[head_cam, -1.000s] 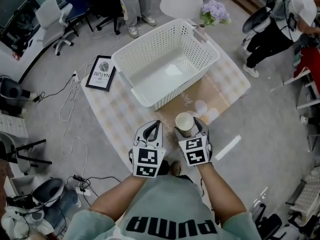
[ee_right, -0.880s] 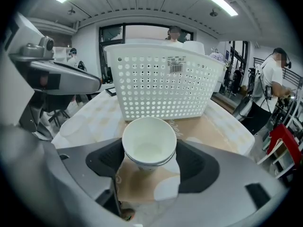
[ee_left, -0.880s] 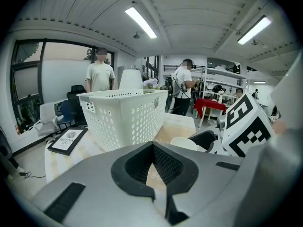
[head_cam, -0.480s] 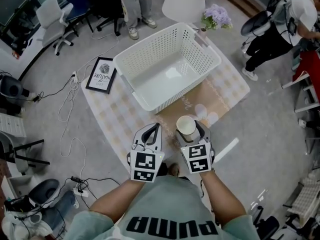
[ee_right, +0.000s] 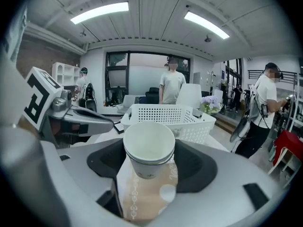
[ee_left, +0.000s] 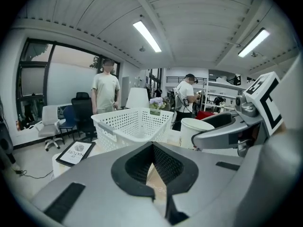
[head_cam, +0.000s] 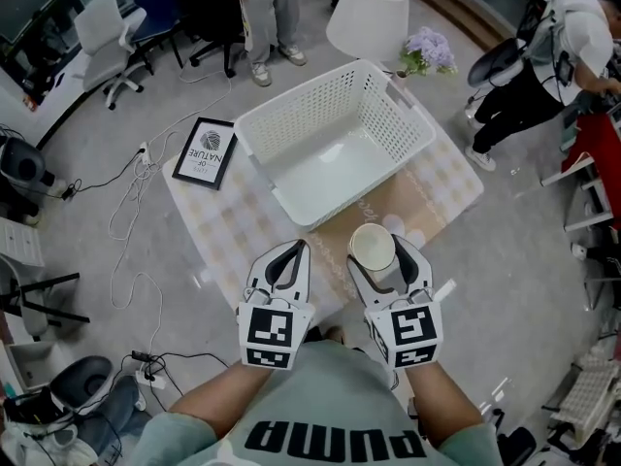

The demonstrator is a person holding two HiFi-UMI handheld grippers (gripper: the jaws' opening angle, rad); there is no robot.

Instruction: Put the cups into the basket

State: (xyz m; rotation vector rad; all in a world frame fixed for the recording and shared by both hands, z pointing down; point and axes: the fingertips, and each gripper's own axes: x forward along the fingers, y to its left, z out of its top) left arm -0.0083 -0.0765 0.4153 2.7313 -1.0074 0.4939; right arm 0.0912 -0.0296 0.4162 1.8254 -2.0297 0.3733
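The room is a grey-floored workshop, and a small table under a checked cloth (head_cam: 223, 223) stands in the middle of it, crossed by a tan runner (head_cam: 390, 194).

At the table's near edge, the right gripper (head_cam: 380, 260) pinches an upright white paper cup (head_cam: 373, 246) between its jaws. A second rim shows just under the cup's lip. The cup is held above the runner, short of the basket and outside it. Just beside it, the left gripper (head_cam: 299, 250) has its jaws pressed together with nothing between them.

Between the cup and the white lattice basket (head_cam: 386, 105) lies a bare strip of runner with nothing on it. The basket sits farther back on the cloth with one corner turned toward the grippers. It is open-topped and empty, and its near wall is the only edge in the cup's way.

A white lampshade (head_cam: 369, 16) and purple flowers (head_cam: 430, 50) stand close behind the basket. A framed picture (head_cam: 205, 148) sits by the cloth's far left corner, though the views do not show whether it rests on the table or the floor. Cables (head_cam: 134, 202) trail across the floor on the left. An office chair (head_cam: 107, 29) stands further off. One person (head_cam: 264, 8) stands beyond the table and another (head_cam: 543, 56) at the right.
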